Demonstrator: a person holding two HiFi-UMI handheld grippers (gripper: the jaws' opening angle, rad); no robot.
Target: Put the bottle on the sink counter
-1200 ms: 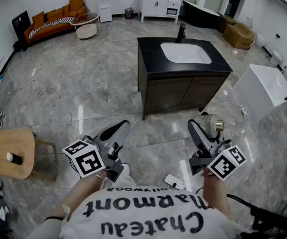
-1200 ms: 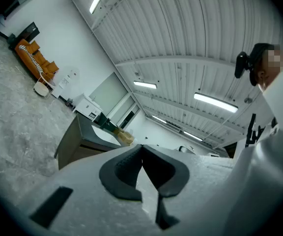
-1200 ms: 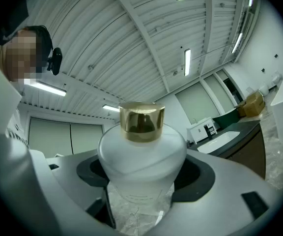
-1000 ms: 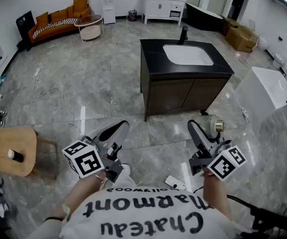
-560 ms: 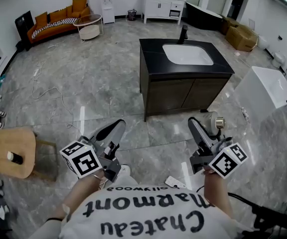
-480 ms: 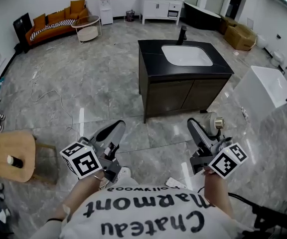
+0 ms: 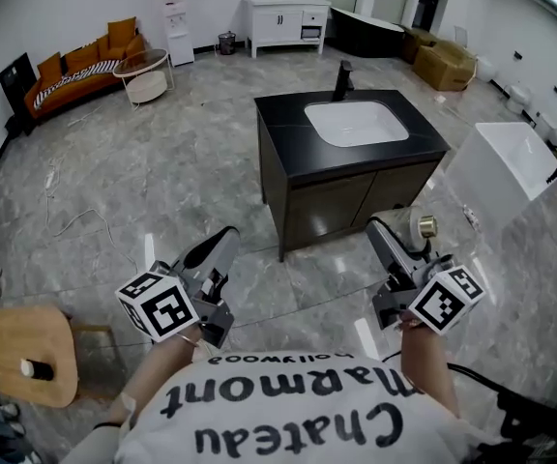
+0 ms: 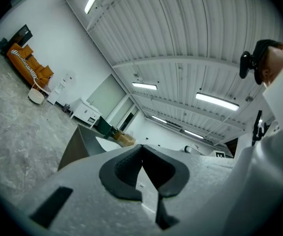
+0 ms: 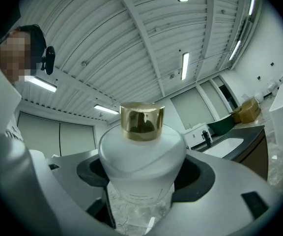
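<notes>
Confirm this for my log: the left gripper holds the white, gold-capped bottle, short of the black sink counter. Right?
No. The right gripper holds the white, gold-capped bottle, as the right gripper view shows; the left gripper has its jaws shut on nothing. The bottle is indeed short of the black sink counter.

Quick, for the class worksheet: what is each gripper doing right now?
Left gripper: jaws closed, holding nothing.
Right gripper: jaws closed on the white bottle.

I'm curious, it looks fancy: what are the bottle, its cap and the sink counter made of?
Bottle: frosted white glass or plastic, matte, clearer toward its base. Cap: shiny gold metal or plating, mirroring the room. Sink counter: smooth black top, perhaps stone.
</notes>
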